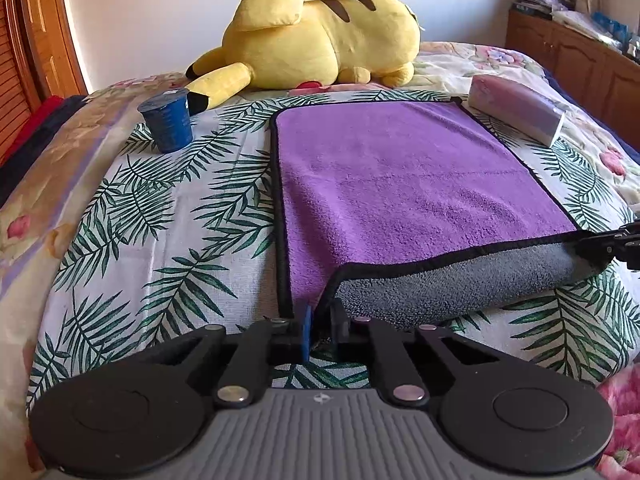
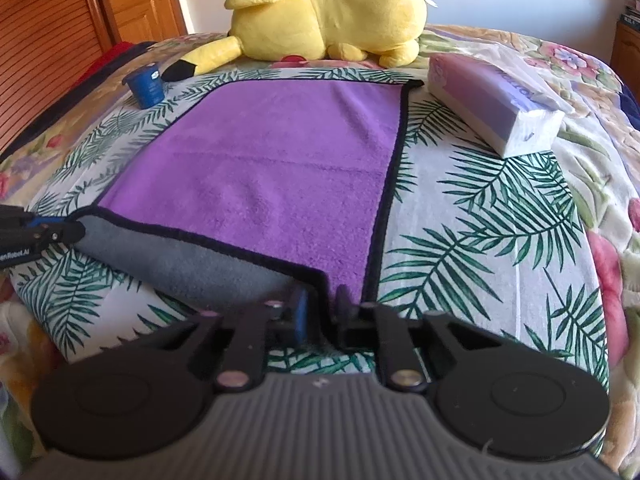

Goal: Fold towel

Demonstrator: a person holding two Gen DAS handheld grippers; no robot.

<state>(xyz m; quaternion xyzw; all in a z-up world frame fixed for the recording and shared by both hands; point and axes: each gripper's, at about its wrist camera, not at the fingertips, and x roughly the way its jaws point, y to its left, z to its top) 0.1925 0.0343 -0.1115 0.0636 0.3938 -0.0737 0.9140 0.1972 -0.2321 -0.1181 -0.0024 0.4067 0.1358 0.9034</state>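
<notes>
Towel lying flat on bedspread, stretching ahead of both pairs of fingers, far edge toward plush toy. Near edge lifting, grey underside showing, running crosswise between two grippers. Left gripper pinching near-left corner, fingers nearly closed on hem. Right gripper pinching near-right corner, same narrow gap. Both equally near. Likely next: carrying near edge forward over purple face to far edge. Cup sitting ahead-left, tissue pack ahead-right, both just beside far corners.
</notes>
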